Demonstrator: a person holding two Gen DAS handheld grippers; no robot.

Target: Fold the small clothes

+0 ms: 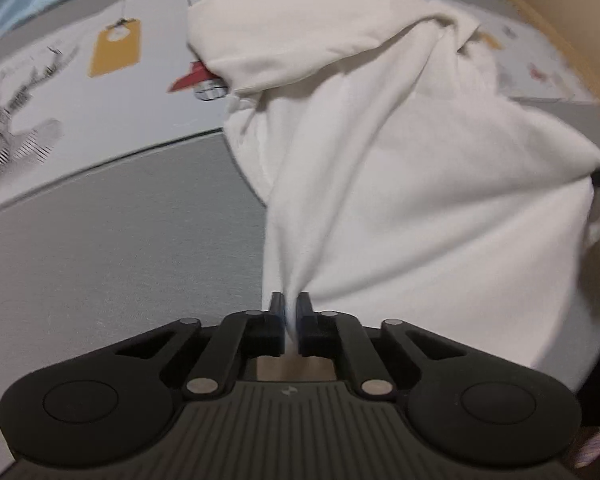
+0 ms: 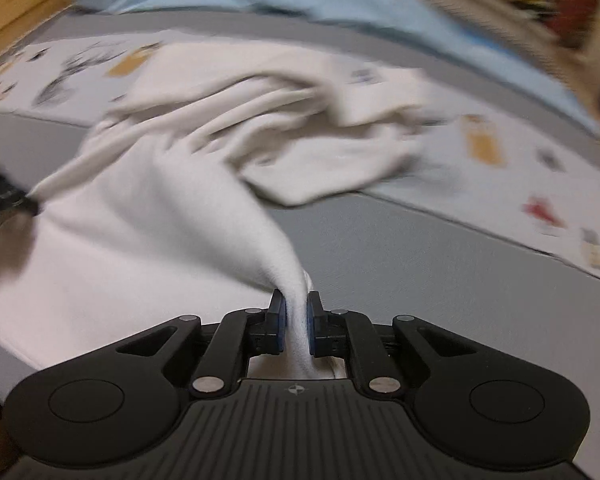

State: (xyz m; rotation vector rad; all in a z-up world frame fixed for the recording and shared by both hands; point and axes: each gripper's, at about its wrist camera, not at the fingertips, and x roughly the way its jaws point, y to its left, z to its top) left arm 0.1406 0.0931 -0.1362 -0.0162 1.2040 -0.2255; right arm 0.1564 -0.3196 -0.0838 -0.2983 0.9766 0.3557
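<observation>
Item one: my left tool (image 1: pixel 291 312), pointing steeply down, its jaws closed to a narrow slit with a pinch of the white garment (image 1: pixel 400 200) gripped between the pads. Item two: my right tool (image 2: pixel 296 316), likewise angled downward, jaws drawn in tight on a twisted edge of the same white garment (image 2: pixel 172 208), the cloth running through the gap and bunching behind the pads. Item three: the garment itself, a small white piece of clothing, stretched between my two tools and trailing away in loose folds onto the grey mat (image 1: pixel 120 240); its far end lies crumpled on a pale printed sheet (image 1: pixel 100 92) showing yellow tags, a red shape and grey drawings. In the right wrist view the other tool's dark tip shows at the left edge, touching the cloth. Item four: a light blue cloth (image 2: pixel 260 4) beyond the mat, with blurred red and yellow things behind it. Both views are motion-blurred.
</observation>
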